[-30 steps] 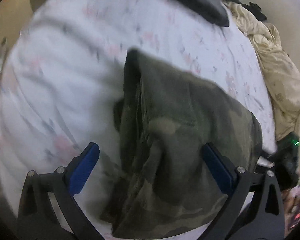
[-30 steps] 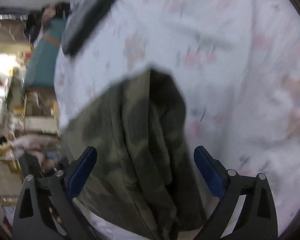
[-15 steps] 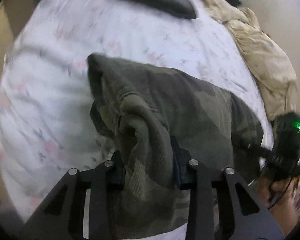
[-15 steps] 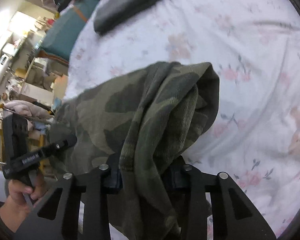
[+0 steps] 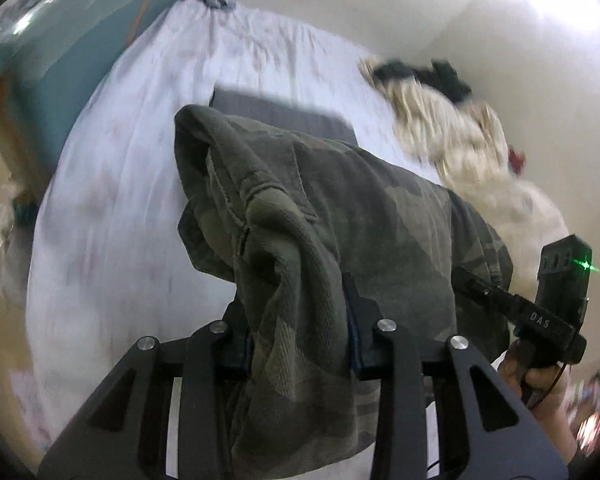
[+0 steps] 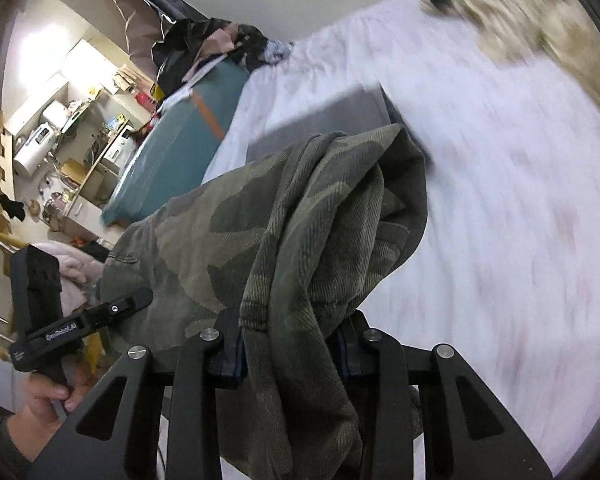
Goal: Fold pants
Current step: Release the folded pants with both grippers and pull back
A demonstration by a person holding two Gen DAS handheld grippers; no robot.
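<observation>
The camouflage pants (image 5: 340,208) hang bunched between my two grippers above the white floral bed sheet (image 5: 140,168). My left gripper (image 5: 298,332) is shut on one end of the pants, the cloth draping over its jaws. My right gripper (image 6: 290,344) is shut on the other end of the pants (image 6: 228,216). The right gripper's body (image 5: 556,292) shows at the right of the left wrist view; the left gripper's body (image 6: 44,312) shows at the left of the right wrist view. The fingertips are hidden by cloth.
A dark grey flat cushion (image 5: 276,114) lies on the bed behind the pants. A beige crumpled blanket (image 5: 452,140) lies along the wall side. A teal box (image 6: 180,152) stands beside the bed, with cluttered shelves (image 6: 60,128) beyond.
Both grippers went from open over the pants to shut on them, then lifted the cloth up off the sheet. The views now tilt up toward the wall.
</observation>
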